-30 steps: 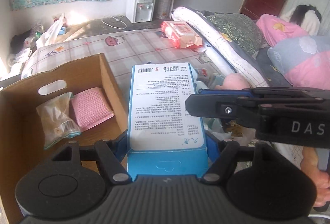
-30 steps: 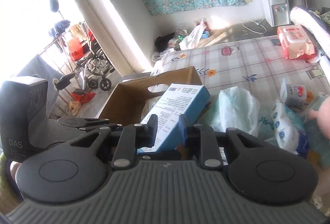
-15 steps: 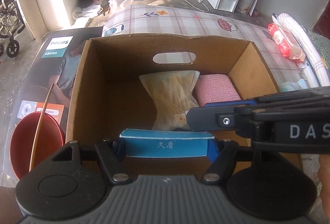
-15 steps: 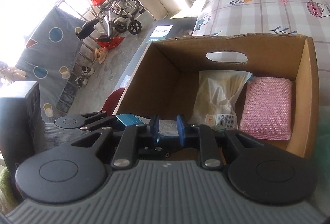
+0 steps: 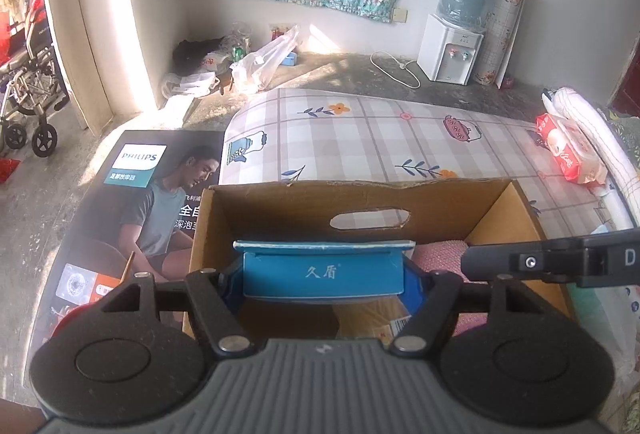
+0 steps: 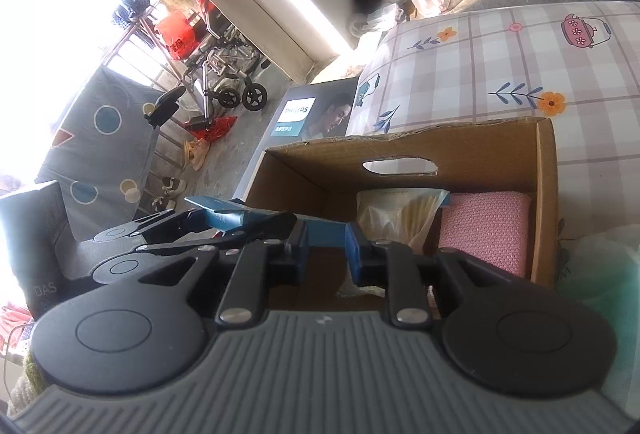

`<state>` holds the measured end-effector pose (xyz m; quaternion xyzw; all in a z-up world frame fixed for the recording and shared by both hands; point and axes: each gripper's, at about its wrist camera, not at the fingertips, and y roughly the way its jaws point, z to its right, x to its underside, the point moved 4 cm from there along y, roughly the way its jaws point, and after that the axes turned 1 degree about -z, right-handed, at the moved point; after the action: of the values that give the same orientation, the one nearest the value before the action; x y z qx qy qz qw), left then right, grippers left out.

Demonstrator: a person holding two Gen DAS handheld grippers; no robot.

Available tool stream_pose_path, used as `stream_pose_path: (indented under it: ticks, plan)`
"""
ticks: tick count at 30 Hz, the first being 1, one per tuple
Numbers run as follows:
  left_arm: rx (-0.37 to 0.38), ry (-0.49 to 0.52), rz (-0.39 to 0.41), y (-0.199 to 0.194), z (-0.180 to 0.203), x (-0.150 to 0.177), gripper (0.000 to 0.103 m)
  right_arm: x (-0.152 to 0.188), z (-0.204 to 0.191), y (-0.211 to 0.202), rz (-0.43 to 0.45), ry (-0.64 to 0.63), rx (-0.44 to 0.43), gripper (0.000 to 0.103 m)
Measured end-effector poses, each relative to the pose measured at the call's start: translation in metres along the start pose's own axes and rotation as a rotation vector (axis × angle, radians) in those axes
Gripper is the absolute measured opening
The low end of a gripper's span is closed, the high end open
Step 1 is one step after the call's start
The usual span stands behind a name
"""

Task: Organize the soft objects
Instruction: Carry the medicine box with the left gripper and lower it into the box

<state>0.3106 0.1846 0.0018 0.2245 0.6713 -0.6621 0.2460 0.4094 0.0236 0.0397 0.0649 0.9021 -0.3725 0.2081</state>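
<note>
My left gripper (image 5: 323,280) is shut on a blue carton (image 5: 322,272), holding it end-on over the near part of the open cardboard box (image 5: 280,206). In the right wrist view the carton (image 6: 218,212) and the left gripper show at left above the box (image 6: 546,202). Inside the box lie a pink knitted pad (image 6: 482,230) and a clear bag of yellowish stuff (image 6: 396,214). My right gripper (image 6: 326,254) hovers over the box's near side, its blue pads a small gap apart, with nothing between them.
The box stands on a checked mattress (image 5: 360,138). A Philips poster board (image 5: 132,202) lies on the floor at left. A red wet-wipe pack (image 5: 568,150) and rolled bedding (image 5: 596,138) are at right. A water dispenser (image 5: 452,50) stands by the wall. A wheelchair (image 6: 224,70) is far left.
The left gripper has tilted up with the blue carton, so the view rose from the box's inside to the room. The right gripper has stayed over the box.
</note>
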Motion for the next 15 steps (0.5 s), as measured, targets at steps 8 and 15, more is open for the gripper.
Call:
stream_pose_path:
  ticks: [8, 15]
  plan:
    - [-0.177, 0.239, -0.133, 0.041, 0.021, 0.038, 0.073, 0.009, 0.003, 0.005, -0.029, -0.024, 0.013, 0.020]
    - [-0.156, 0.226, -0.202, 0.025, 0.015, 0.057, 0.074, 0.012, 0.001, -0.001, -0.018, -0.037, 0.006, 0.020]
